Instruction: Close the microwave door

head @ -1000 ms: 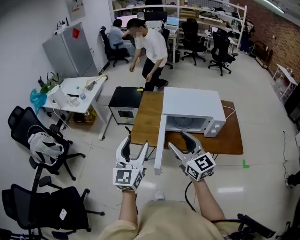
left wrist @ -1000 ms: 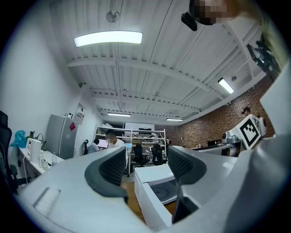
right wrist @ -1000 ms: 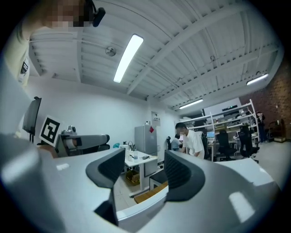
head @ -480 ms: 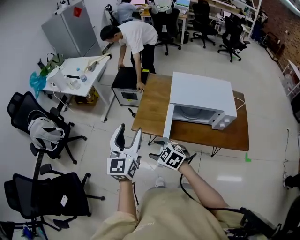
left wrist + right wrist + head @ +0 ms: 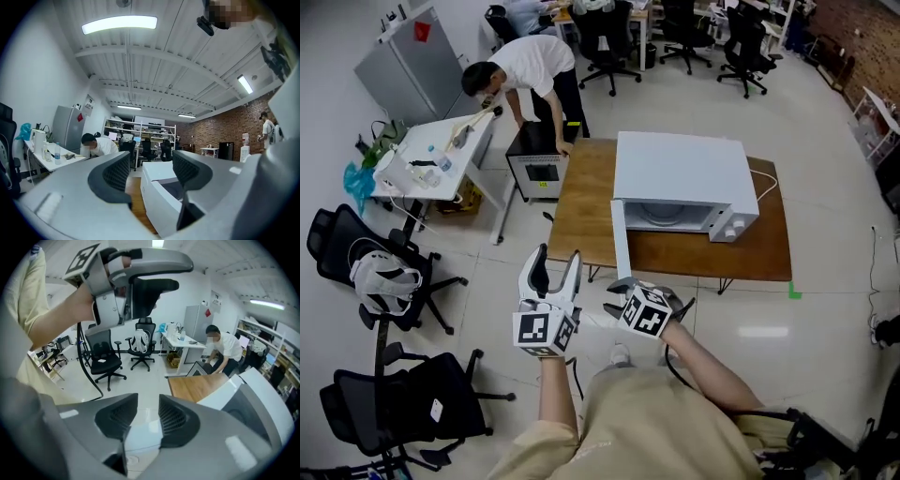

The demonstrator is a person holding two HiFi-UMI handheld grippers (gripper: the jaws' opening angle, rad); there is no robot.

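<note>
The white microwave (image 5: 680,178) stands on a wooden table (image 5: 581,206). Its door (image 5: 620,239) is swung wide open and sticks out past the table's front edge toward me. My left gripper (image 5: 556,258) is held open and empty, left of the door and short of the table. In the left gripper view the microwave (image 5: 159,197) shows between and below the left gripper (image 5: 150,171) jaws. My right gripper (image 5: 614,292) is tilted down toward the floor just below the door's free end, shut with nothing in it. The right gripper (image 5: 147,416) view shows floor between its jaws and the door (image 5: 225,390) at right.
A person (image 5: 520,61) bends over a small black appliance (image 5: 534,155) at the table's far left corner. A white side table (image 5: 431,155) and a grey cabinet (image 5: 408,61) stand left. Two black office chairs (image 5: 375,272) (image 5: 412,403) stand on the floor at left.
My right gripper dropped from beside the door, turned down toward the floor and closed its jaws. The left gripper shifted a little. The person walked over to the black appliance.
</note>
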